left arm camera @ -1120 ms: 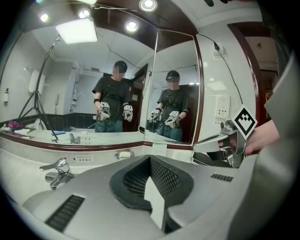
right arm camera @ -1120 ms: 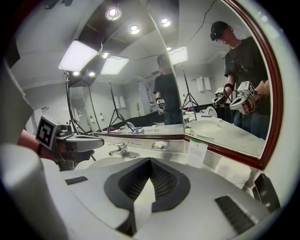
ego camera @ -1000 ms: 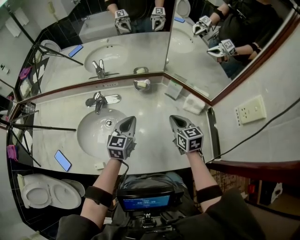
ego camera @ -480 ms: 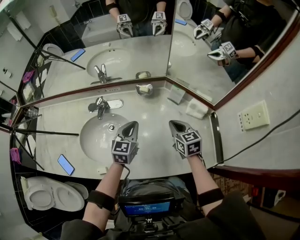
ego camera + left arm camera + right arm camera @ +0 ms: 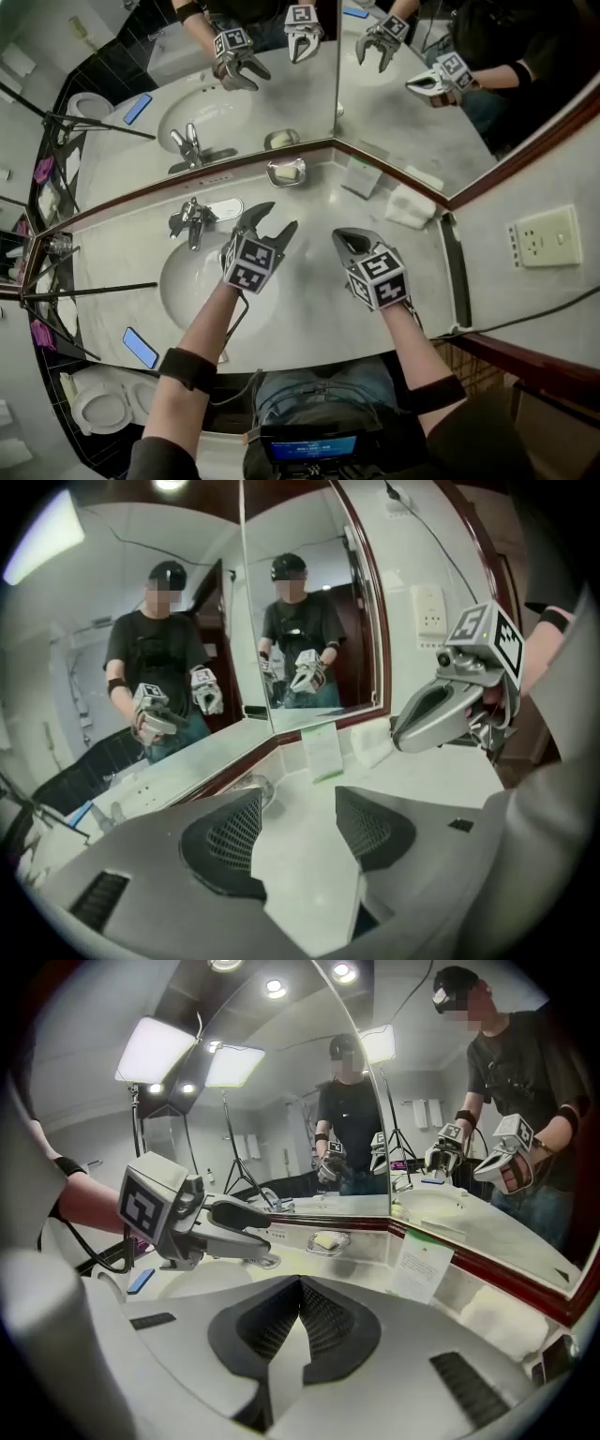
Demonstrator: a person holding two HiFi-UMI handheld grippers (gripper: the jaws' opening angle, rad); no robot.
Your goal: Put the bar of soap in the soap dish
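A pale marble counter is wrapping round an oval basin with a chrome tap behind it. Two mirrors are meeting at the corner, edged in dark red wood. A wall socket is sitting on the right wall, a toilet is standing lower left beyond the counter's edge, and bright light panels are glowing high up

Bathroom. Pale marble-look vanity counter with oval white sunken basin and chrome tap; small shiny soap dish at the back edge; two wood-framed wall mirrors meet in the corner. White ceramic toilet stands beside the counter.
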